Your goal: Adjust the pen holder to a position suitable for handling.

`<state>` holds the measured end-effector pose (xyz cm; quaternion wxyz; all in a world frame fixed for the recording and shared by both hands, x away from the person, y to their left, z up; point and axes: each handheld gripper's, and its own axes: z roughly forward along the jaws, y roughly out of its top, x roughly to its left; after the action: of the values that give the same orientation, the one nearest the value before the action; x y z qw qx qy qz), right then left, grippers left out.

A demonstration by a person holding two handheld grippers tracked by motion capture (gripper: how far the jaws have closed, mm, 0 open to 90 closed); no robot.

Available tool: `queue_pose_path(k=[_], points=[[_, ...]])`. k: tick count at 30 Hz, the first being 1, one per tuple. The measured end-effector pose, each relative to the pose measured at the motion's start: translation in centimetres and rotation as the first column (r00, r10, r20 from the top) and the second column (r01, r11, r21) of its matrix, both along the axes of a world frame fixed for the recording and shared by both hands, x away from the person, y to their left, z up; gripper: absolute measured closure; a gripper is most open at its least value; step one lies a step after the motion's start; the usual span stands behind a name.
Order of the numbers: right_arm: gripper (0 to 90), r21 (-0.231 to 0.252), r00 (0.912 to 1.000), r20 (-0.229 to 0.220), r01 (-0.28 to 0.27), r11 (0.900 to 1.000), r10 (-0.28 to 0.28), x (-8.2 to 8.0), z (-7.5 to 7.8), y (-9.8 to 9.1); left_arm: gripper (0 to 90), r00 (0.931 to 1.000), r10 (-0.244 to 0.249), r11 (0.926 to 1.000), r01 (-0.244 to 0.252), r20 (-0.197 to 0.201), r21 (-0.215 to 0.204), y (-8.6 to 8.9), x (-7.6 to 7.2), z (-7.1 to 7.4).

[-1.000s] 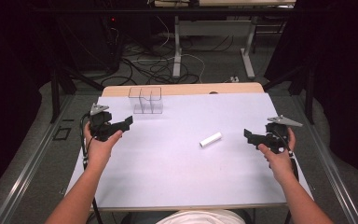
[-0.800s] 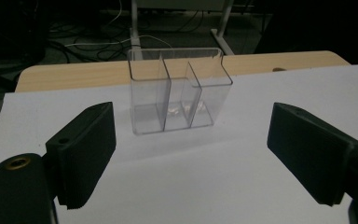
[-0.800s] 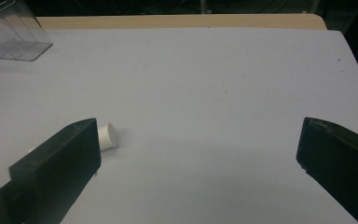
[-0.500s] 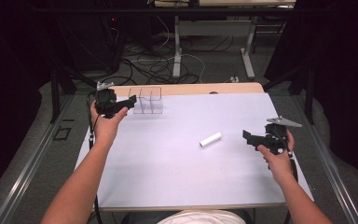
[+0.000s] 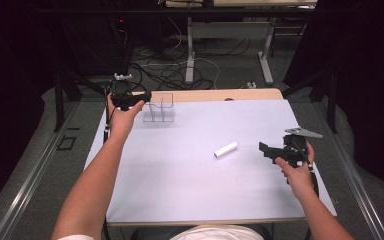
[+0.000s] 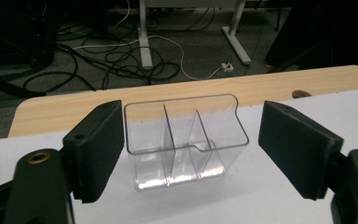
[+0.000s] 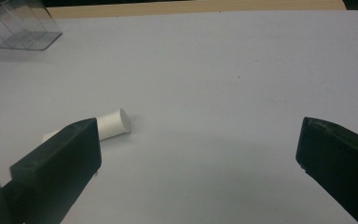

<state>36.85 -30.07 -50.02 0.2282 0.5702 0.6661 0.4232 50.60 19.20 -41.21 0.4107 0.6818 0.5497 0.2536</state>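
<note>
Right tongs (image 5: 266, 149), lower right of high view: released, nothing between jaws. White cylinder (image 5: 226, 149) lies at centre on counter (image 5: 180, 190). Left tongs (image 6: 191, 149), upper left: released, jaws just closing, flanking clear divided box (image 6: 186, 140), no contact.

Your high view sits above your side of the table (image 5: 190, 200), looking forward and down; your forearms enter at 5 and 7 o'clock. Your left gripper view rides low and close, facing the clear box (image 6: 186, 140) dead ahead, with floor cables at 12 o'clock. Your right gripper view skims the sheet, close on the white roll (image 7: 107, 125) at 9 o'clock. All three share the box (image 7: 18, 25), at 11 o'clock in both others (image 5: 160, 107).
</note>
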Motion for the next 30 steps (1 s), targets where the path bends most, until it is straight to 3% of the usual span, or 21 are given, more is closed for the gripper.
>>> queue_pose_path(k=[3, 6, 12, 18, 22, 27, 30], points=[[0.6, 0.017, 0.9998, -0.019, 0.005, 0.9999, -0.005, 0.0, -0.1, 0.1, 24.4, 0.9999, 0.006, 0.9998, -0.007, 0.008, 0.019, -0.3, 1.0, -0.3], [2.0, 0.024, 0.9996, -0.028, 0.001, 0.9997, 0.000, 0.0, -0.2, -0.1, 26.3, 0.9999, 0.004, 0.9992, -0.003, -0.016, 0.039, -0.4, 1.8, -0.8], [2.4, 0.043, 0.9992, -0.038, 0.012, 0.9990, -0.010, 0.0, -0.2, -0.3, 32.7, 0.9991, 0.034, 0.9953, -0.031, -0.027, 0.092, -0.6, 3.1, -2.1], [3.3, 0.051, 0.9993, -0.038, 0.005, 0.9987, -0.003, 0.0, -0.2, -0.4, 33.5, 0.9991, 0.023, 0.9936, -0.019, -0.036, 0.111, -0.3, 4.1, -3.2], [4.0, 0.061, 0.9991, -0.043, 0.002, 0.9981, 0.000, 0.0, -0.2, -0.3, 33.8, 0.9961, 0.050, 0.9911, -0.040, -0.073, 0.127, 0.3, 4.5, -3.7], [4.8, 0.068, 0.9988, -0.049, 0.000, 0.9977, 0.004, 0.0, -0.3, -0.3, 40.5, 0.9937, 0.074, 0.9869, -0.061, -0.084, 0.149, 0.9, 4.8, -4.0], [5.1, 0.072, 0.9986, -0.053, -0.002, 0.9974, 0.006, 0.0, -0.3, -0.3, 43.0, 0.9911, 0.088, 0.9874, -0.073, -0.100, 0.140, 1.3, 5.0, -4.3]])
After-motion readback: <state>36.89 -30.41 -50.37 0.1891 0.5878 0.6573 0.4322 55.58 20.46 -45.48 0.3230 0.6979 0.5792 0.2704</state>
